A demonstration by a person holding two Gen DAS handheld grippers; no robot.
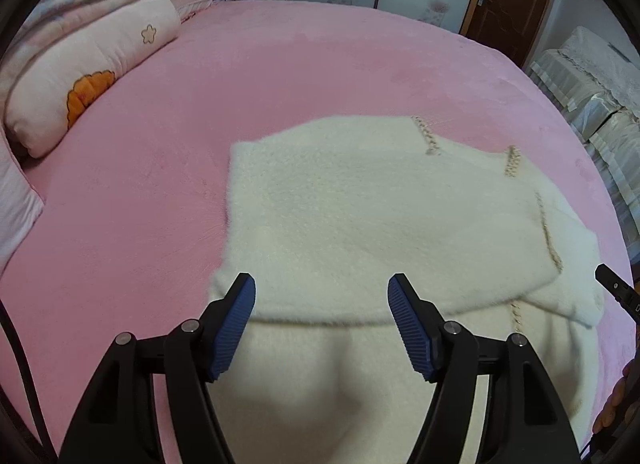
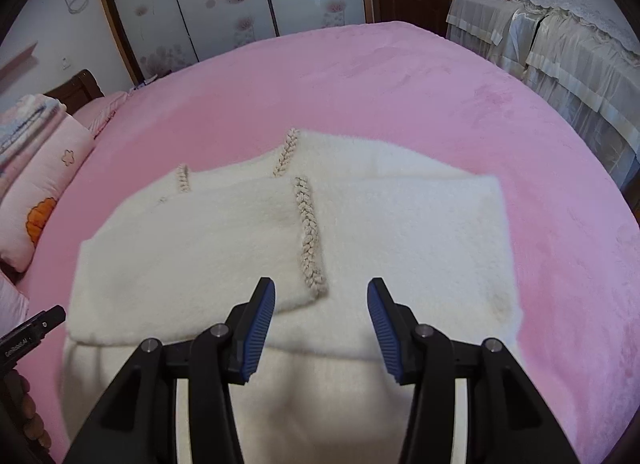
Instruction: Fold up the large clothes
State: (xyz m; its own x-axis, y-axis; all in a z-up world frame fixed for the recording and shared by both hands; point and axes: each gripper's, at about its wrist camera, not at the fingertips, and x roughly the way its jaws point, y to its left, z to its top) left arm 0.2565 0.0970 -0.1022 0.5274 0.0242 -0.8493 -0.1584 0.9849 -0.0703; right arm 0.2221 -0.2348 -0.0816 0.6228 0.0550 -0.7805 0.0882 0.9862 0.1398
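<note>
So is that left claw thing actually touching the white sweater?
Cannot tell. In the left wrist view the left gripper stands open over the white sweater, gripping nothing, but looking straight down its fingers shows neither contact nor gap plainly.

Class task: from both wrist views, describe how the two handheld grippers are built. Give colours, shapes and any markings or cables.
The left gripper and right gripper match: black angular plastic linkages with round silver pivot pins, each finger ending in a blue ribbed pad. The left gripper's body, seen in the right view, carries small white lettering, too blurred to read. A black cable runs beside the left gripper.
</note>
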